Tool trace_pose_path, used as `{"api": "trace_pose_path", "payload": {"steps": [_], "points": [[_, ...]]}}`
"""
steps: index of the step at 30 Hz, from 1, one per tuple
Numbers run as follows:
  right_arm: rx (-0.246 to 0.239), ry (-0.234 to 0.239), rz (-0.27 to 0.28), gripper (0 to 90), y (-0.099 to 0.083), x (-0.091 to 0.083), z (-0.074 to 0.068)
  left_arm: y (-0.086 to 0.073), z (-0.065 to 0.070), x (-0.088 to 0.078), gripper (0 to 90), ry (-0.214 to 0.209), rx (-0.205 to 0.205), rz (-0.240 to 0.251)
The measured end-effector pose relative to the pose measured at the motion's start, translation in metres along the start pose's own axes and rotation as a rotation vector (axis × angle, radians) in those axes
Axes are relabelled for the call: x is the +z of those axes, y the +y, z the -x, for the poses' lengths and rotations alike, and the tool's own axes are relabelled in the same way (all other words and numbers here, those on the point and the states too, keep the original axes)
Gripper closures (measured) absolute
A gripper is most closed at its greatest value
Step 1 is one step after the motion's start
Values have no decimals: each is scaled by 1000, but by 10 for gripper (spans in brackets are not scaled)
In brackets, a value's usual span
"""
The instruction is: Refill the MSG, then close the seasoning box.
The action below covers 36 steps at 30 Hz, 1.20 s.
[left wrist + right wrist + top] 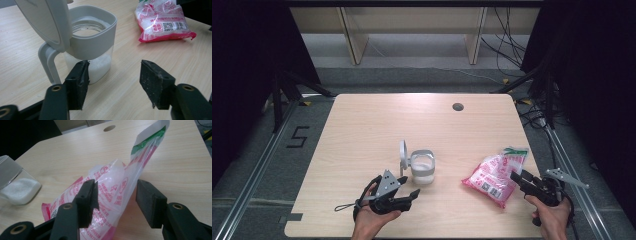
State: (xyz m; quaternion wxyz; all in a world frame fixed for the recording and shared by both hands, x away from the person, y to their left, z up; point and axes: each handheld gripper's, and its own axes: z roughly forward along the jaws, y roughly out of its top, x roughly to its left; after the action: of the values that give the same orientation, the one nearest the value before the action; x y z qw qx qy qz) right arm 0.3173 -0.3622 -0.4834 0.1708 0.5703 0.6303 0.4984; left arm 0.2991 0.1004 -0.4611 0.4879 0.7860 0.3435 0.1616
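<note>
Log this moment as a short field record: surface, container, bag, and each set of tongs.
surface: wooden table
container: clear jar with grey collar, lid flipped open, white granules inside
bag: pink and white plastic bag, lying right of the jar
left tongs: open, near the jar, holding nothing
right tongs: open, jaws either side of the bag's top

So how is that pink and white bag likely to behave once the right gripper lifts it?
The bag looks like thin crinkled film, so it will probably sag and fold around the right gripper. Its white granular fill likely shifts toward the low end. The glossy film might slip.
</note>
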Motion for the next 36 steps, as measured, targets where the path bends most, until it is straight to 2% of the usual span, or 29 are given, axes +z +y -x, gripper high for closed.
{"api": "trace_pose_path", "payload": {"steps": [2,3,5,6,7,8,9,10,11,12,14,15,16,17,18,19,20,21,22,23,24,25,26,30,31,32,33,35,36], "points": [[-3,2,16,494,-2,-1,0,1,-4,-2,446,-1,30,-4],[-16,-9,20,490,-2,-2,0,0,-4,-3,466,0,15,-5],[-7,-6,16,485,-3,-3,-3,0,-5,-4,495,4,13,-1],[21,-7,11,483,-4,-4,-6,0,-7,-5,513,1,16,4],[-20,-9,17,481,-4,-4,-4,0,-7,-5,532,1,12,11],[-8,-16,-9,479,-4,-6,-7,0,-8,-6,563,9,17,16],[-49,-14,-4,478,-4,-6,-5,-1,-10,-6,600,0,20,29],[-26,-23,-7,477,-5,-6,-7,-1,-10,-6,623,-2,19,27],[-8,-14,14,477,-6,-6,-9,-2,-11,-5,647,-4,35,30],[-30,-24,-10,476,-6,-7,-8,-2,-11,-5,678,7,31,36],[-50,-37,2,476,-6,-9,-7,-3,-12,-6,726,14,36,42],[-33,-21,3,476,-6,-9,-8,-3,-13,-6,748,8,34,55],[-44,-18,3,474,-6,-10,-7,-3,-13,-7,759,17,36,51],[-34,-22,12,473,-7,-10,-9,-3,-14,-7,776,18,39,52],[-15,-15,29,473,-8,-9,-11,-3,-14,-8,796,24,25,56],[-41,-7,33,473,-9,-10,-10,-3,-16,-8,825,32,27,62],[-14,-8,26,473,-9,-11,-13,-3,-16,-9,846,42,31,60],[-62,-4,17,472,-9,-12,-11,-3,-18,-9,860,45,48,58],[-40,-4,13,472,-10,-13,-14,-3,-19,-9,873,53,37,62],[-67,1,33,470,-10,-12,-14,-4,-19,-9,884,69,28,65],[-81,-13,34,467,-11,-12,-15,-4,-22,-10,893,73,49,59],[-67,0,16,467,-10,-14,-17,-4,-23,-10,894,79,52,57],[-80,-12,7,467,-11,-15,-18,-4,-24,-10,895,84,45,63],[-99,-5,29,466,-12,-15,-22,-3,-28,-12,896,93,44,70],[-95,-9,17,466,-12,-18,-23,-3,-30,-12,896,96,36,73],[-88,3,29,466,-13,-17,-24,-2,-31,-13,896,98,39,71],[-125,-4,27,465,-13,-19,-22,-2,-32,-13,896,95,34,80],[-76,7,31,465,-14,-19,-27,0,-33,-15,896,105,35,72],[-113,7,27,465,-14,-19,-26,0,-34,-14,896,104,34,85]]}}
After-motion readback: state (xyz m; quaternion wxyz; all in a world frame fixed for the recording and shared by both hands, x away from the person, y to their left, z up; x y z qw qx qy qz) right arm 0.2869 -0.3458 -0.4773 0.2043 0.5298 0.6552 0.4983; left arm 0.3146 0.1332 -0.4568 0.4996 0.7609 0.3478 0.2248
